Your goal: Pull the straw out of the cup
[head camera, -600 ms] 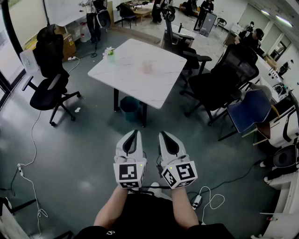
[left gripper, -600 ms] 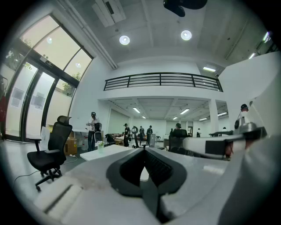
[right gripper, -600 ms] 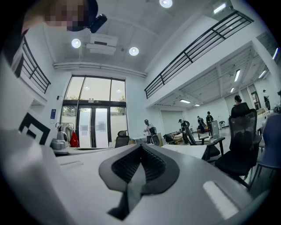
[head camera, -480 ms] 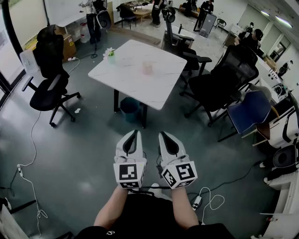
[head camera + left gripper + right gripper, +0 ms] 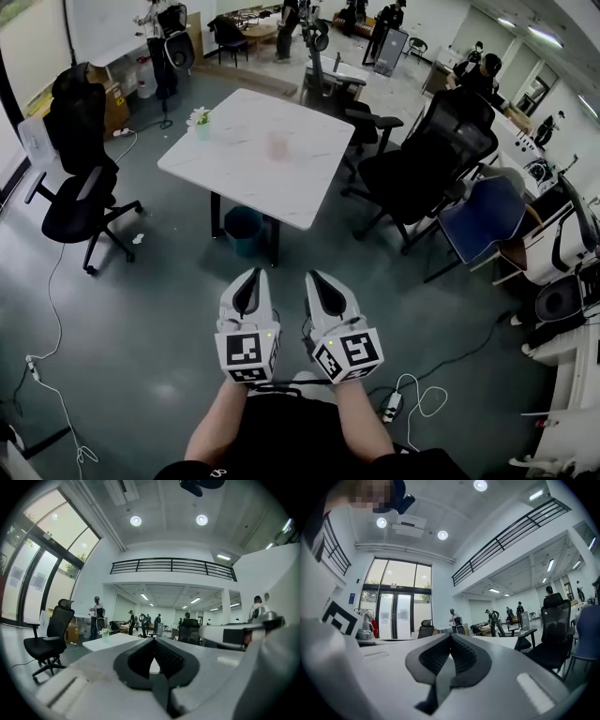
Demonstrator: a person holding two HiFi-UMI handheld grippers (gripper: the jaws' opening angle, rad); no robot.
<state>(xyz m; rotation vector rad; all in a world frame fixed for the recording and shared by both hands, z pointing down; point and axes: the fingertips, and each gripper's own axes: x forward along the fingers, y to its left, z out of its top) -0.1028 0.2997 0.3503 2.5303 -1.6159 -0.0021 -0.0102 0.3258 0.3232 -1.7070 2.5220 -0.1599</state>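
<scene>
A pale pink translucent cup (image 5: 277, 143) stands near the middle of a white table (image 5: 309, 192) far ahead of me; a straw in it is too small to make out. My left gripper (image 5: 254, 273) and right gripper (image 5: 313, 277) are held side by side, level, over the grey floor well short of the table. Both are shut with nothing between the jaws. In the left gripper view the left gripper (image 5: 153, 639) has its jaws closed together, with the table (image 5: 110, 642) behind them. In the right gripper view the right gripper (image 5: 450, 635) is likewise closed and empty.
A small vase of flowers (image 5: 199, 120) sits on the table's left end. A blue bin (image 5: 243, 228) stands under the table. Black office chairs stand left (image 5: 77, 178) and right (image 5: 427, 159). Cables (image 5: 417, 403) lie on the floor. People stand at the back.
In the head view the table and room have slid left and the grippers sit a little lower in the picture. Both grippers stay shut and side by side.
</scene>
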